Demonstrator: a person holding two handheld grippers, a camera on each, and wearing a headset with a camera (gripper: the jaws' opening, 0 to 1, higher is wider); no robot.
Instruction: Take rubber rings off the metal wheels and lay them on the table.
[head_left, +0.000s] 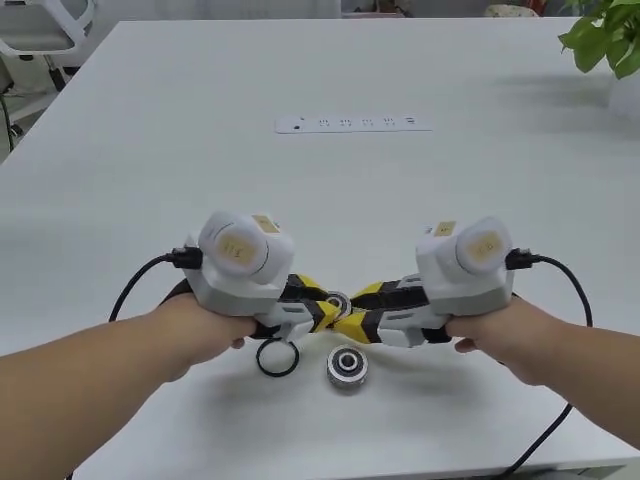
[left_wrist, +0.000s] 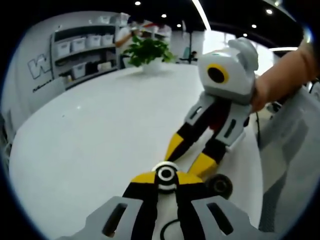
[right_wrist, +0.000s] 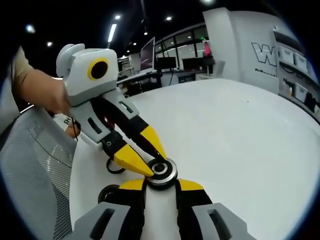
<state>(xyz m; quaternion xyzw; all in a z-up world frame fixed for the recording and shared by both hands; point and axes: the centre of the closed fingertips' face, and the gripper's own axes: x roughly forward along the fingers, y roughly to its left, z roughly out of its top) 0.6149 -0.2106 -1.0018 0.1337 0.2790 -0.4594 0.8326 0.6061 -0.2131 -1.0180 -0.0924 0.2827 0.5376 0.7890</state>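
A: What are the jaws doing?

B: The left gripper (left_wrist: 166, 180) has its yellow-tipped jaws pressed on either side of a small round metal wheel (right_wrist: 161, 171), black around the rim and held above the table. The right gripper (right_wrist: 161, 184) meets it head-on from the right. Its jaws sit against the same metal wheel, one on each side.

A: So both are clamped on it?

B: Each gripper view reads that way, with the wheel filling the gap between the tips. I cannot tell which one pinches the black rim and which the metal.

A: Who holds them?

B: A left hand (head_left: 200, 325) and a right hand (head_left: 500, 330), each wrapped round a white-grey gripper body. A black cable (head_left: 140, 282) runs from the back of each toward the near edge.

A: And on the table?

B: Just near of the tips, under the left gripper, a loose black rubber ring (head_left: 277, 358) lies flat on the white table (head_left: 200, 150). Just right of it, not touching, lies a second metal wheel (head_left: 347, 366), flat, silver hub up, dark round the edge.

A: Farther out?

B: A long white power strip (head_left: 352, 124) lies across the middle of the table, well beyond the grippers. A green leafy plant (head_left: 605, 35) shows at the far right corner, and a white office chair (head_left: 40, 30) stands at the far left, off the table.
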